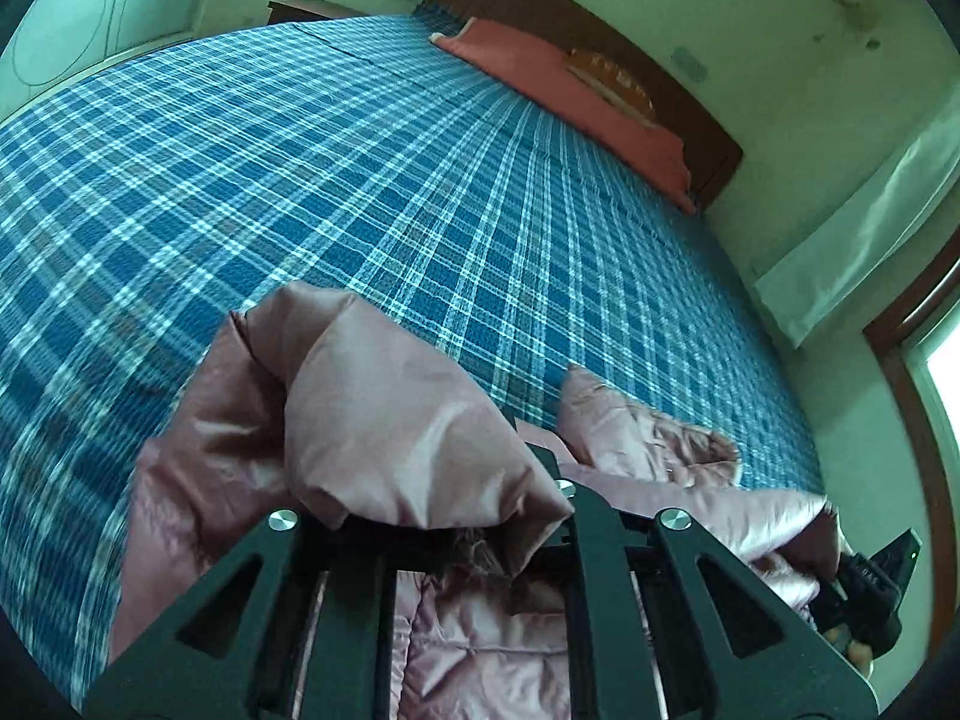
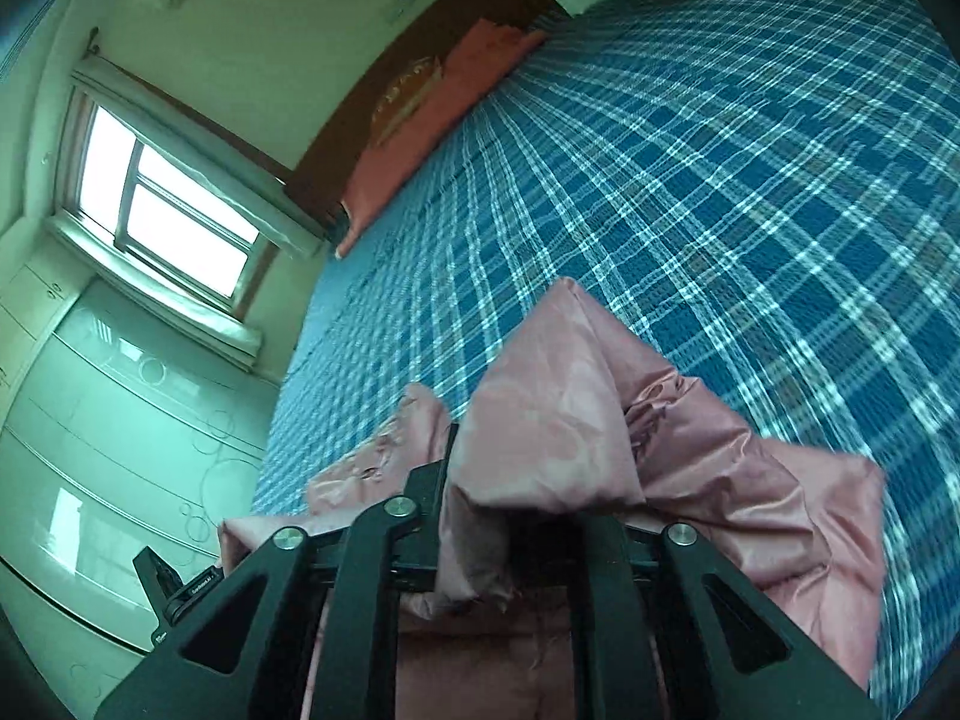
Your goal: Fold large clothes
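Black left gripper (image 1: 456,516) clamped on glossy dusty-pink padded jacket (image 1: 384,420), lifted over blue plaid bedspread (image 1: 360,180). Black right gripper (image 2: 510,516) likewise pinches jacket (fingertips buried in fabric). Judgement: raise both evenly, keep edge taut, lay flat before creasing.

A blue plaid bedspread (image 1: 360,168) covers the bed. At its far end a long pink pillow (image 1: 576,90) lies against the dark wooden headboard (image 1: 714,144). A bright window (image 2: 162,204) stands above a pale wardrobe (image 2: 108,420).
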Available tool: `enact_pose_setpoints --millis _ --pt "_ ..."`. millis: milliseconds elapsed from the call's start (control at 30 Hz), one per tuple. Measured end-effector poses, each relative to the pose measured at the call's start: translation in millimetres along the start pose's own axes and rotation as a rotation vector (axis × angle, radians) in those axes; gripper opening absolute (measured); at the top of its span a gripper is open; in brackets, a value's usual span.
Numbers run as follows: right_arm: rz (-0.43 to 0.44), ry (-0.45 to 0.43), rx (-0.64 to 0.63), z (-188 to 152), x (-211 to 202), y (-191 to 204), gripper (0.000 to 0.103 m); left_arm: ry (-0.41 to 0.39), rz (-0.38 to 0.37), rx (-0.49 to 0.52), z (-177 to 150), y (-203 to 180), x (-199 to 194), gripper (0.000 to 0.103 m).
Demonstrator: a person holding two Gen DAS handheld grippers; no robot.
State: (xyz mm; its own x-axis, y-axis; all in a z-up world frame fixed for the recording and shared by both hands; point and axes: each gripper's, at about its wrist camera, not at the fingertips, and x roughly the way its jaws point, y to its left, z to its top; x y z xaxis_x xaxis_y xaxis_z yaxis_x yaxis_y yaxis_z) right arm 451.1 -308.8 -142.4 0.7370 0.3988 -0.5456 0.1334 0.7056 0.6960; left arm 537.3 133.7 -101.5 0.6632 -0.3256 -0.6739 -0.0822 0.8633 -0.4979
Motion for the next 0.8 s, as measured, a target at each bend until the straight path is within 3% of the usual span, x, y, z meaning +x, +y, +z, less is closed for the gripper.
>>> enact_pose_setpoints --millis 67,133,200,300,400,467,600,800 --pt "0.007 -0.003 -0.018 1.1 -0.6 4.9 0.033 0.011 -0.016 -0.018 2.9 2.0 3.6 0.022" --pt "0.021 -0.024 -0.039 0.6 -6.9 9.8 0.054 0.017 -0.045 -0.062 7.0 3.1 1.0 0.034" --pt "0.024 -0.056 -0.059 0.8 -16.2 18.0 0.063 0.004 -0.069 -0.098 10.6 3.2 -11.2 0.065" --pt "0.052 -0.066 -0.093 -5.9 -29.3 31.0 0.064 -0.032 -0.079 -0.115 14.0 0.1 -30.4 0.074" --pt "0.017 -0.041 -0.162 -18.8 -25.9 45.3 0.064 -0.046 -0.086 -0.08 7.0 -5.5 -51.3 0.075" --pt "-0.028 -0.009 -0.228 -28.6 -13.6 53.5 0.064 -0.036 -0.052 0.003 -7.6 -14.5 -55.1 0.075" --pt "-0.104 0.034 -0.352 -43.8 20.2 76.7 0.064 -0.024 0.029 0.134 -22.7 -30.1 -36.1 0.075" --pt "-0.189 0.049 -0.519 -46.2 73.3 107.9 0.064 -0.025 0.092 0.192 -15.2 -41.2 6.7 0.075"
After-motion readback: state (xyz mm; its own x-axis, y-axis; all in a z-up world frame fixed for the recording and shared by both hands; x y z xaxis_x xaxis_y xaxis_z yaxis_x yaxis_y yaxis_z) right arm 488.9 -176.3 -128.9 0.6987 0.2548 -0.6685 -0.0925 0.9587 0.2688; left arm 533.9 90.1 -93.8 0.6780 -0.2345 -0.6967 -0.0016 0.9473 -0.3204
